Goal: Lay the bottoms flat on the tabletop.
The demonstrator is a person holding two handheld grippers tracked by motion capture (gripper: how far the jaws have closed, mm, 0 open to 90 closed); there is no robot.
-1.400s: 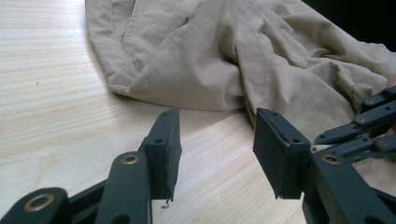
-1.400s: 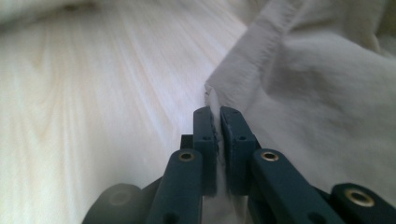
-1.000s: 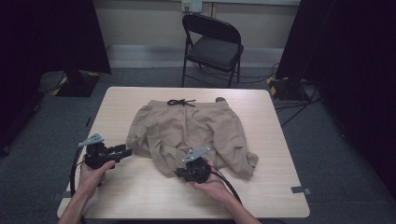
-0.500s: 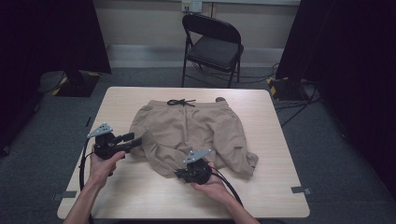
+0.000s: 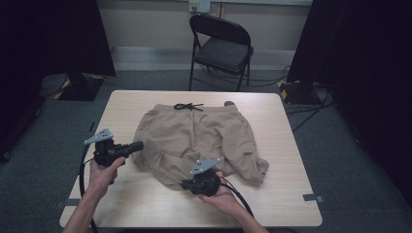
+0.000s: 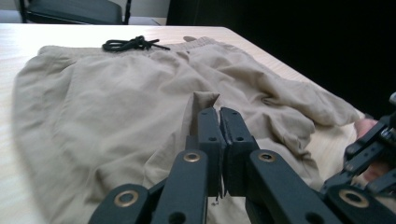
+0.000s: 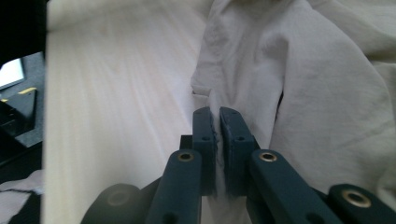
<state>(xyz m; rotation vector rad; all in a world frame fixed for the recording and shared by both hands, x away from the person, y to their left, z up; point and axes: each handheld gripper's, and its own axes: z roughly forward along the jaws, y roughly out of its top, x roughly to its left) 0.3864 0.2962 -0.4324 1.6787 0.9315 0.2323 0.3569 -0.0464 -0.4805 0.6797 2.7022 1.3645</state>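
Both grippers pinching the shorts (image 5: 199, 136)

Ur left gripper (image 5: 137, 145) just closed on a fabric fold, held level; right gripper (image 5: 185, 184) clamped on the hem, low on the surface (image 5: 291, 194).

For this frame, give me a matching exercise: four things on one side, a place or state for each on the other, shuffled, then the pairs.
Things:
1. left gripper
2. right gripper
3. black drawstring
4. folding chair

Places or states:
A. tied at the waistband, far side
B. behind the table, on the floor
C. shut on the shorts' near hem
D. shut on a raised fold at the left edge of the beige shorts

Pairs: 1-D, 2-C, 3-A, 4-B
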